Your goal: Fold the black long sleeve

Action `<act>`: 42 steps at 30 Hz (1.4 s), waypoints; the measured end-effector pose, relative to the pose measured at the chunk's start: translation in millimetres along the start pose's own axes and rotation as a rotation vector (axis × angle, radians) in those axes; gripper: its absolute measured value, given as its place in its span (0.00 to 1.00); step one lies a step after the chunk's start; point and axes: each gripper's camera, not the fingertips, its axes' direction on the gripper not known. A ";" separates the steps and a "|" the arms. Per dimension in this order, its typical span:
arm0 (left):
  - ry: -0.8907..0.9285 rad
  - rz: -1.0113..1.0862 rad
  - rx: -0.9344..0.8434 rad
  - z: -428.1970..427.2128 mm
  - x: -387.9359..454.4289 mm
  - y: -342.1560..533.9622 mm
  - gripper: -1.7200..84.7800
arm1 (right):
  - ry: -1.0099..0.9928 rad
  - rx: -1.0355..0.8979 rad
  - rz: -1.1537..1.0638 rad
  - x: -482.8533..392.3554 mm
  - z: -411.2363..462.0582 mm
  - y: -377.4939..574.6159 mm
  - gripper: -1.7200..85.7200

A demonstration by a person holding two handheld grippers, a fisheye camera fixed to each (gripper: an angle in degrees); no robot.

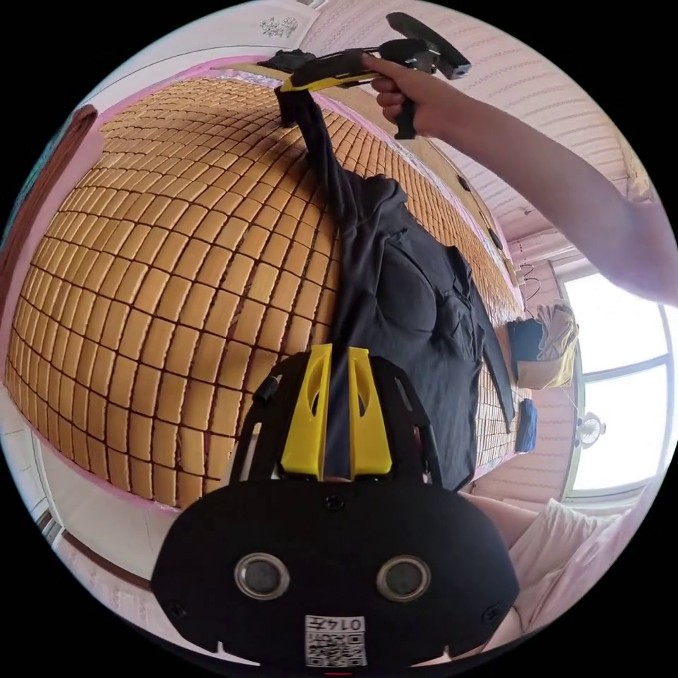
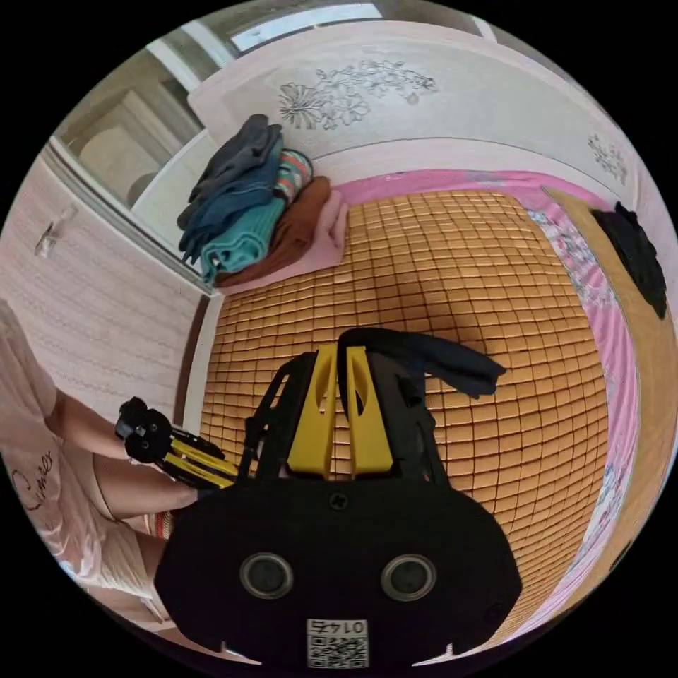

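The black long sleeve hangs stretched over a bed covered with a tan bamboo mat. My left gripper is shut on one edge of the garment, with black cloth running between its yellow jaws. The right gripper, held by a hand, is shut on the far end of the garment and lifts it. In the right gripper view my right gripper pinches a black fold that drapes to the right above the mat. The left gripper shows low at the left in a hand.
A stack of folded clothes lies at the head of the bed by the wall. Another dark garment lies at the mat's right side. Bags sit beyond the bed by a bright window. The person's arm reaches across.
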 end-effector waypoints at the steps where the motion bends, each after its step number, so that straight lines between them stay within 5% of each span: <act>1: 0.014 -0.011 0.016 -18.1 -7.4 8.4 0.07 | -0.050 -0.016 -0.094 -18.8 3.2 -2.0 0.05; 4: 0.000 -0.063 0.034 -61.4 -32.7 33.0 0.07 | -0.078 -0.181 -0.323 -71.5 32.6 3.2 0.09; 14: -0.172 -0.303 0.226 -173.3 -119.2 57.5 0.07 | 0.192 -0.326 0.111 20.5 122.4 36.2 0.13; 21: -0.168 -0.305 0.222 -165.1 -134.4 -13.6 0.10 | 0.282 -0.305 0.190 34.1 164.0 21.3 0.04; 25: -0.233 -0.324 0.148 -165.3 -144.2 -19.1 0.03 | 0.275 -0.315 0.211 42.8 172.7 12.2 0.01; 31: -0.238 -0.388 0.508 -262.3 -144.1 64.8 0.02 | 0.272 -0.230 0.249 58.5 162.1 2.6 0.01; 39: -0.235 -0.741 0.445 -271.4 -212.9 141.0 0.04 | 0.243 -0.198 0.307 82.7 166.7 -5.7 0.01; 42: -0.230 -0.719 0.443 -274.3 -216.5 131.8 0.07 | 0.247 -0.203 0.319 88.7 166.9 -6.2 0.01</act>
